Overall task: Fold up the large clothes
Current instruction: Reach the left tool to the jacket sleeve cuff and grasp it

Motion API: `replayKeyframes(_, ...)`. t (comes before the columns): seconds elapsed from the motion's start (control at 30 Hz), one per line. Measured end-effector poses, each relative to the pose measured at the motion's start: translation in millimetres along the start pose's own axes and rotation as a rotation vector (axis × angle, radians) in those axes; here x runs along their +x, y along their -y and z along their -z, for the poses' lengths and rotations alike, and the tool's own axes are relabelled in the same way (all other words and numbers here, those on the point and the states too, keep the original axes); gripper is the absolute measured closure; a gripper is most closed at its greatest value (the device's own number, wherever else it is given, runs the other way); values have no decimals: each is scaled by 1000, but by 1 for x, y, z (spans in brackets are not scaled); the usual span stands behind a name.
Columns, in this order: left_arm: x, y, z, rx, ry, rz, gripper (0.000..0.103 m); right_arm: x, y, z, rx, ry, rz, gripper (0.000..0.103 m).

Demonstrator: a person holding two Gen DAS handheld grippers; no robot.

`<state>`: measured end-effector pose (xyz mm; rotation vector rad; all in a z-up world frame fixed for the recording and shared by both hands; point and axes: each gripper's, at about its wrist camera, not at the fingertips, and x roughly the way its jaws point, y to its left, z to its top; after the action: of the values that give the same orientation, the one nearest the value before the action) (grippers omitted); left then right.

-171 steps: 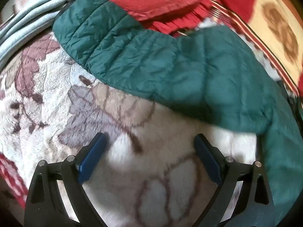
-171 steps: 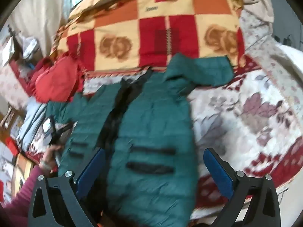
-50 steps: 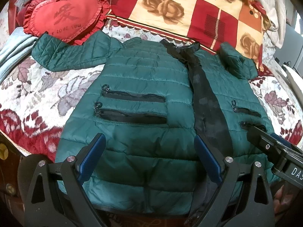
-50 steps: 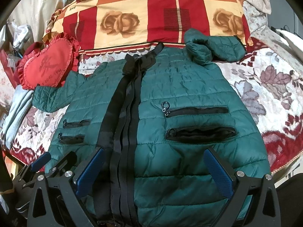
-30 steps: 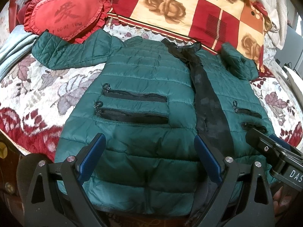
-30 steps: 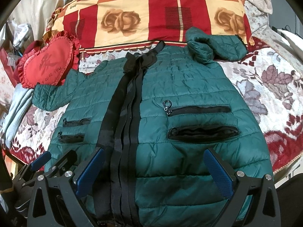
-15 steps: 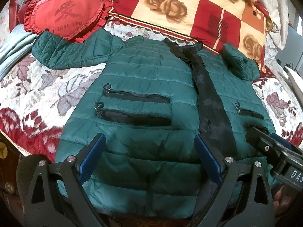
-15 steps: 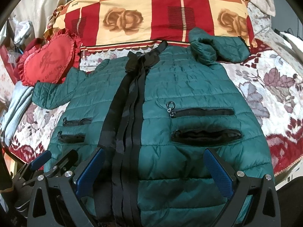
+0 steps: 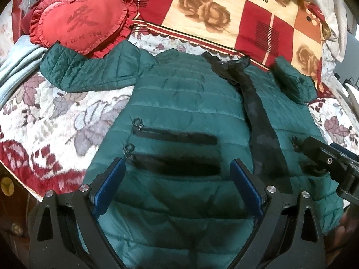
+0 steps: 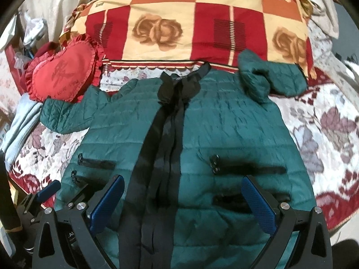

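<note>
A dark green quilted jacket [image 9: 186, 103] lies front up on the bed, with a black zip placket [image 9: 258, 121] down its middle and black pocket zips on each half. Its left sleeve [image 9: 89, 71] stretches out flat; the right sleeve [image 10: 273, 78] is bunched by the collar. My left gripper [image 9: 177, 179] is open and empty above the jacket's left lower half. My right gripper [image 10: 182, 195] is open and empty above the hem near the placket [image 10: 163, 148]. The right gripper also shows at the right edge of the left wrist view [image 9: 332, 161].
A red heart-shaped cushion [image 9: 83, 24] lies by the left sleeve. A red and cream rose-patterned quilt [image 10: 190, 22] lies behind the collar. Pale blue cloth [image 9: 15, 56] is piled at the far left. The floral bedspread [image 9: 44, 121] runs to the bed's front edge.
Both grippers have moved slightly forward over the jacket, which now sits a little lower and larger in both views. Both stay open. The jacket has not moved.
</note>
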<state>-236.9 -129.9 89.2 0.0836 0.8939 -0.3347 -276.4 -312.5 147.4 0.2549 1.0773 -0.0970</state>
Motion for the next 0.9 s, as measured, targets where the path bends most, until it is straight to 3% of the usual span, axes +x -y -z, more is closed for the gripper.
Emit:
replayKeyframes(0.5,25,-41,-34,-67,-9,-15,9,39,-17,-14,-22,-47,-37,0)
replayKeyframes(0.9,48,-177,-97,-311,10,-162,9,54,-22,-14,-36,-113,-91,0)
